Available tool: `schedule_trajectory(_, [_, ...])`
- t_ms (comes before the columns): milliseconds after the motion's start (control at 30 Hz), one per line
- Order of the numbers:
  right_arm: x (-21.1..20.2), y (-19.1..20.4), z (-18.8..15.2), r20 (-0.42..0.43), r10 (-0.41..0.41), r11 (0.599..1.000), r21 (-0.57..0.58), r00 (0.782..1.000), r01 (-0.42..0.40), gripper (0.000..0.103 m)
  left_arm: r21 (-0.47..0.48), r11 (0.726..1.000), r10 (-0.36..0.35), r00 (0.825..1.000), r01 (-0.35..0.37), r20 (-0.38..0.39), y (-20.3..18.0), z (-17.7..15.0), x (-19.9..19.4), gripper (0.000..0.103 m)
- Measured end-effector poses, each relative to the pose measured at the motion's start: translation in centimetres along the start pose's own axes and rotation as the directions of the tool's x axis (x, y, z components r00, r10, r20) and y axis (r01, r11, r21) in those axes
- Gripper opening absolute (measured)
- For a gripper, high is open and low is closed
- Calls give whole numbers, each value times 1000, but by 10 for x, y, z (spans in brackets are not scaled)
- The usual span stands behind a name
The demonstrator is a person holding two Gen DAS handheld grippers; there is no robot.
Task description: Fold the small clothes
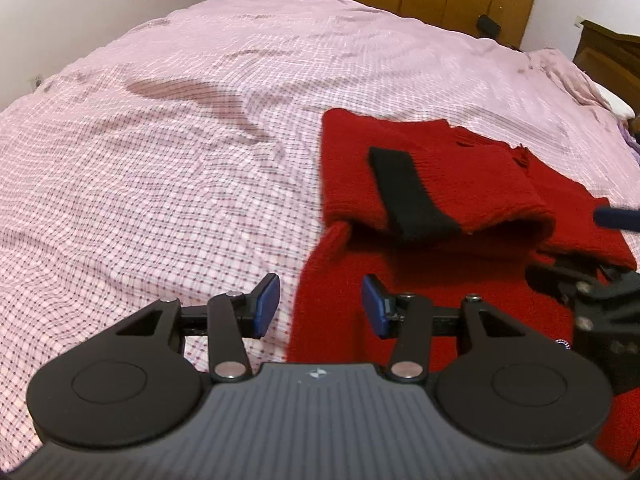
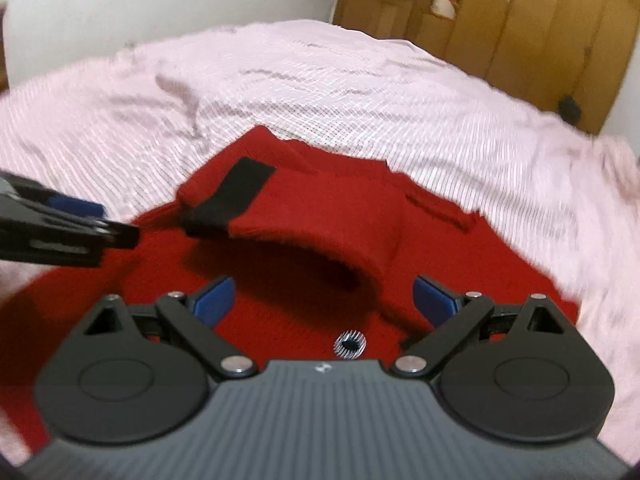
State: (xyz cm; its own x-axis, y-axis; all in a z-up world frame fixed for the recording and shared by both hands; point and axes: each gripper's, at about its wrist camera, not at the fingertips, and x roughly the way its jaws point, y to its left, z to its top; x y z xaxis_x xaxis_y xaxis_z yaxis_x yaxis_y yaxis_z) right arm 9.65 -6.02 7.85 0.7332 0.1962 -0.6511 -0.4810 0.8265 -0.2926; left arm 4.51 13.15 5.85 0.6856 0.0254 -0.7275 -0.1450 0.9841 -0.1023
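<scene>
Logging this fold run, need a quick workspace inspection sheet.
Surface: bed under a wrinkled pink checked sheet.
Job's things: red knit garment, far part folded over the near part, black band on top.
Clutter: small round metal part on the garment.
Grippers: left gripper open over the garment's left edge; right gripper open above the garment.
Cables: nothing seen.
Surroundings: wooden wardrobe, white wall.
</scene>
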Motion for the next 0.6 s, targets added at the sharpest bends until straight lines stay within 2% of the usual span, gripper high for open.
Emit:
schedule_trajectory(100, [20, 13, 7, -28, -102, 985, -141, 994, 97, 97, -18, 1000, -16, 1000, 15, -5, 5, -2, 2, 54])
schedule_trajectory(200, [33, 23, 12, -5, -148, 967, -210, 989, 143, 97, -22, 999, -26, 1000, 26, -11, 6, -4, 4, 54])
schedule_trajectory(367, [35, 35, 25, 79, -112, 960, -248, 991, 129, 97, -29, 999, -37, 999, 37, -20, 7, -5, 10, 54])
schedule_trajectory(500, [43, 48, 32, 92, -79, 956, -276, 993, 102, 96, -37, 998, -50, 999, 49, -21, 5, -5, 12, 54])
schedule_trajectory(533, [44, 50, 32, 94, -63, 956, -279, 994, 87, 87, -36, 998, -50, 999, 49, -21, 4, -5, 12, 54])
schedule_trajectory(567, [45, 50, 34, 95, -50, 958, -278, 994, 75, 64, -34, 998, -48, 999, 47, -22, 4, -5, 13, 54])
schedule_trajectory(600, [46, 50, 35, 92, -46, 960, -270, 995, 69, 53, -31, 998, -48, 999, 48, -21, 3, -5, 13, 54])
